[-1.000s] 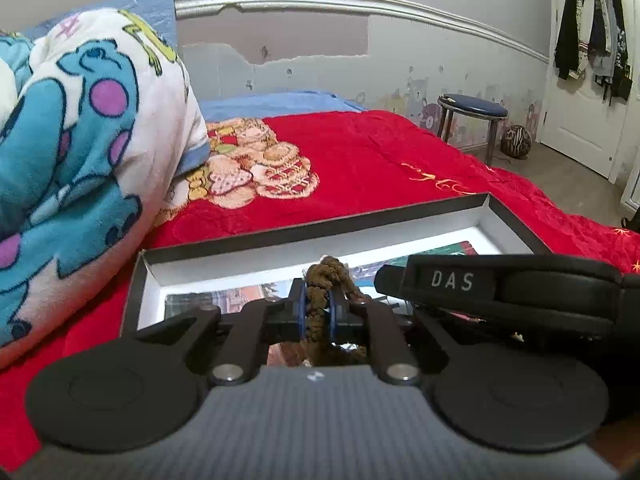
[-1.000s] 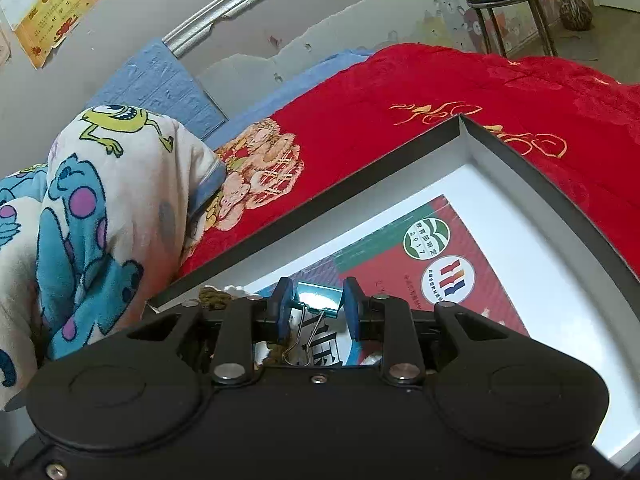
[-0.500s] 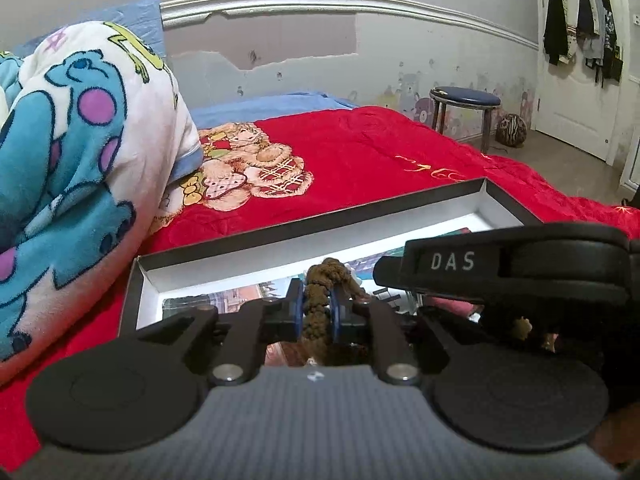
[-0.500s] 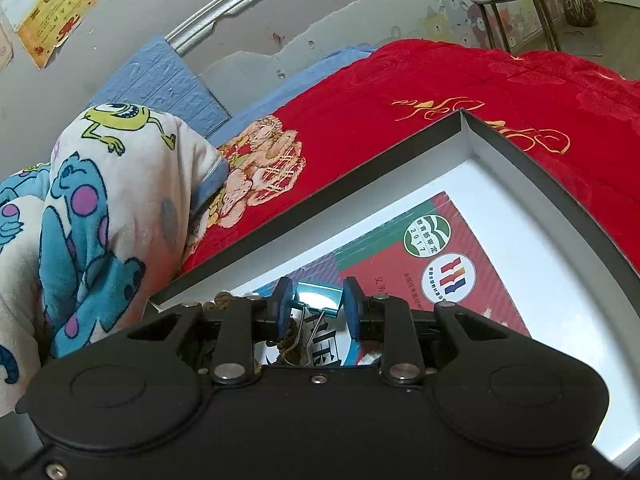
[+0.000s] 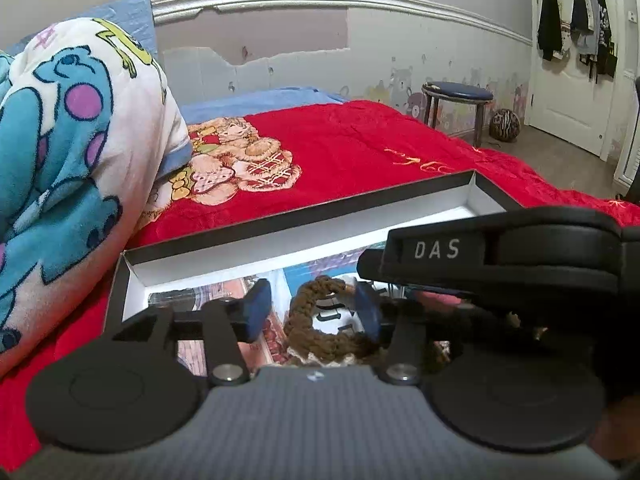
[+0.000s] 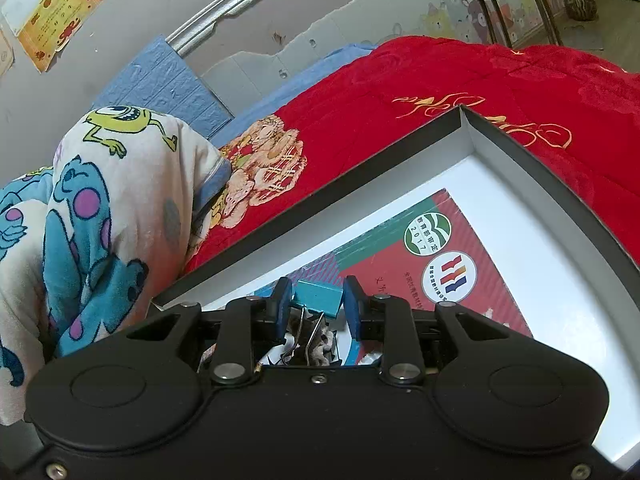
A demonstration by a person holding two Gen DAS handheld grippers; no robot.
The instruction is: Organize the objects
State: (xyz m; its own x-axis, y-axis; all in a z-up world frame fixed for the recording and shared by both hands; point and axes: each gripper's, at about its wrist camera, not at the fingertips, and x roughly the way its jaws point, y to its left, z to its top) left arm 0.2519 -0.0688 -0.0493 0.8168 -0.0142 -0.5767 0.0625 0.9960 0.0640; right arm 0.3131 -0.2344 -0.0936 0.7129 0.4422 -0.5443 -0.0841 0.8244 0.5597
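A shallow box (image 5: 304, 210) (image 6: 520, 140) with black walls and a white inside lies on the red bedspread. A brown braided cord (image 5: 304, 320) rests in it. My left gripper (image 5: 311, 312) straddles the cord and its jaws are opening, so the blue pads (image 5: 256, 310) stand apart from it. In the right wrist view my right gripper (image 6: 317, 304) is shut on a teal binder clip (image 6: 318, 292), whose wire handles point back at the camera. The right gripper's black body (image 5: 500, 256) crosses the left wrist view just right of the cord.
A red and teal book cover (image 6: 440, 240) lies flat in the box. A rolled cartoon blanket (image 5: 68, 152) rises left of the box. Beyond the bed are a blue-topped stool (image 5: 458, 98), a ball (image 5: 505, 125) and a white door (image 5: 568, 80) hung with clothes.
The left jaws, shut on the brown cord a second ago, have spread wide; the cord now lies loose between them. The right gripper still holds the binder clip.
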